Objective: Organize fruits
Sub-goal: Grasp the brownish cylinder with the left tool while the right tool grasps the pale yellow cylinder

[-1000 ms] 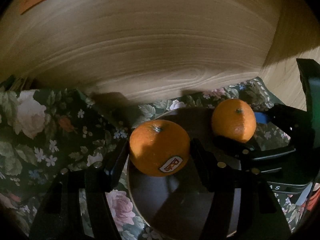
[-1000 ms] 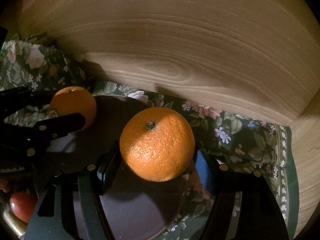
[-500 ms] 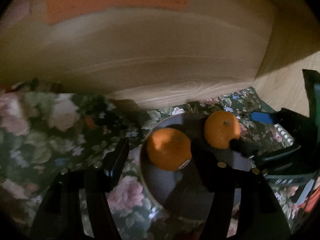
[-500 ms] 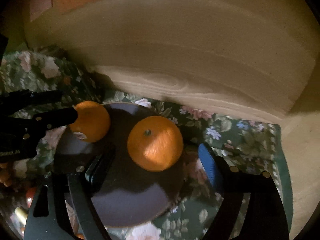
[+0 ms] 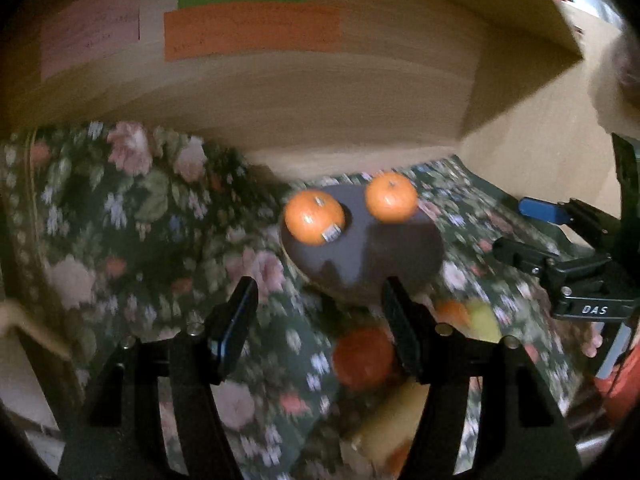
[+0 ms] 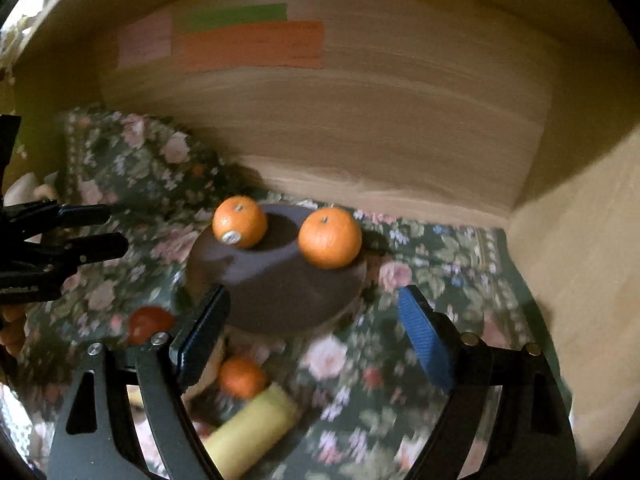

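Two oranges lie on a dark round plate (image 5: 372,264) on a floral cloth. The stickered orange (image 5: 314,217) is on the plate's left, the plain orange (image 5: 391,197) on its right; both also show in the right wrist view, stickered (image 6: 239,222) and plain (image 6: 329,237), on the plate (image 6: 276,292). My left gripper (image 5: 320,320) is open and empty, pulled back in front of the plate. My right gripper (image 6: 312,328) is open and empty, also back from the plate.
More fruit lies near the front: a red fruit (image 5: 362,356), a small orange one (image 6: 242,376) and a yellow one (image 6: 248,432). A wooden back wall with coloured paper notes (image 5: 248,30) stands behind. A wooden side wall (image 6: 580,280) closes the right.
Both grippers let go of their oranges on the plate, opened, and drew back and up. The view is now wider and shows the fruit at the front.
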A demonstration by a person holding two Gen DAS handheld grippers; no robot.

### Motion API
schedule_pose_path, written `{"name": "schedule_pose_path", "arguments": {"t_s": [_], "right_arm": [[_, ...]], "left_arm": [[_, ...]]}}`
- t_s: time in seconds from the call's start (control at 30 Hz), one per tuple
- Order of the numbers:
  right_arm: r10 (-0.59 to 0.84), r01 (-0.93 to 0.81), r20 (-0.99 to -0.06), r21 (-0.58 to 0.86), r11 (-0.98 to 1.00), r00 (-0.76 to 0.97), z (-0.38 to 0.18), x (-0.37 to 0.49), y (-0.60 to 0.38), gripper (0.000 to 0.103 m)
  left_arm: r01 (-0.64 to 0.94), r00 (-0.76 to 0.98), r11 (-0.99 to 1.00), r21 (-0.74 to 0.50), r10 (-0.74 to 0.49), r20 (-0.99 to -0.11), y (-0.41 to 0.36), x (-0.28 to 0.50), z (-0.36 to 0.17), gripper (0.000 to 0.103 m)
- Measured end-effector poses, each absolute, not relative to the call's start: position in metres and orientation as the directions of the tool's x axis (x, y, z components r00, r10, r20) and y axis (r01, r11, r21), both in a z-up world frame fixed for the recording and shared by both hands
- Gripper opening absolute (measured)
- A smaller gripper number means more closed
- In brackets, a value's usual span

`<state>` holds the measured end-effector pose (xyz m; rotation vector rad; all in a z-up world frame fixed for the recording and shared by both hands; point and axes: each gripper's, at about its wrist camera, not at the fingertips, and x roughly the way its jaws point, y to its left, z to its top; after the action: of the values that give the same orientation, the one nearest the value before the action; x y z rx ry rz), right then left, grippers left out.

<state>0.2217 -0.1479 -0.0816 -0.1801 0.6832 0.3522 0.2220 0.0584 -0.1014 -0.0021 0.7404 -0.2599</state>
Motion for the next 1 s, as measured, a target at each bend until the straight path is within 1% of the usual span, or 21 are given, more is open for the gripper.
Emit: {"name": "schedule_pose_path", "arguments": {"t_s": [0.23,0.43,0.57,0.7,0.77,0.8,0.83,0.87,0.9,0.93,1.0], "right_arm": [[0.229,-0.345,-0.667,-0.045,0.938,0.709,-0.108,0.178,-0.145,0.084],[0.258,-0.358,-0.687,-0.004,0.934,0.68,-0.128,0.153,-0.136,0.084],[0.267,-0.364,-0.728,0.027,0.931,0.631,-0.15,0.153,-0.13,0.084],[0.278,-0.358,-0.738,0.053,0.932,0.614,-0.159,0.155,-0.13,0.084],[0.298,-0.37,-0.739,0.071,0.926,0.604,-0.161,0.155,-0.131,0.084],[0.309,-0.375,-0.74,0.083,0.923,0.598,-0.161,0.156,-0.132,0.083],[0.311,-0.375,-0.739,0.086,0.923,0.597,-0.162,0.155,-0.133,0.077],[0.305,-0.376,-0.741,0.077,0.923,0.598,-0.162,0.155,-0.133,0.073],[0.297,-0.38,-0.742,0.061,0.923,0.601,-0.162,0.154,-0.132,0.065],[0.307,-0.391,-0.741,0.066,0.918,0.597,-0.161,0.153,-0.132,0.06],[0.315,-0.394,-0.741,0.074,0.916,0.594,-0.161,0.152,-0.134,0.058]], "left_arm": [[0.291,0.664,0.954,-0.073,-0.257,-0.702,0.045,0.188,-0.126,0.065],[0.359,0.607,0.931,-0.059,-0.281,-0.743,0.025,0.173,-0.147,0.068],[0.388,0.569,0.921,-0.046,-0.278,-0.774,0.01,0.179,-0.163,0.068],[0.412,0.53,0.909,-0.058,-0.291,-0.796,0.0,0.188,-0.173,0.068],[0.421,0.513,0.903,-0.083,-0.313,-0.799,0.0,0.193,-0.176,0.069],[0.423,0.51,0.902,-0.089,-0.318,-0.799,0.0,0.194,-0.176,0.07],[0.428,0.511,0.899,-0.092,-0.325,-0.796,-0.001,0.195,-0.176,0.069],[0.434,0.516,0.896,-0.09,-0.329,-0.791,-0.001,0.194,-0.177,0.068],[0.436,0.52,0.896,-0.087,-0.33,-0.788,-0.001,0.193,-0.176,0.068],[0.44,0.525,0.894,-0.082,-0.33,-0.784,0.0,0.191,-0.176,0.066],[0.446,0.534,0.892,-0.072,-0.33,-0.779,0.001,0.189,-0.176,0.059]]}}
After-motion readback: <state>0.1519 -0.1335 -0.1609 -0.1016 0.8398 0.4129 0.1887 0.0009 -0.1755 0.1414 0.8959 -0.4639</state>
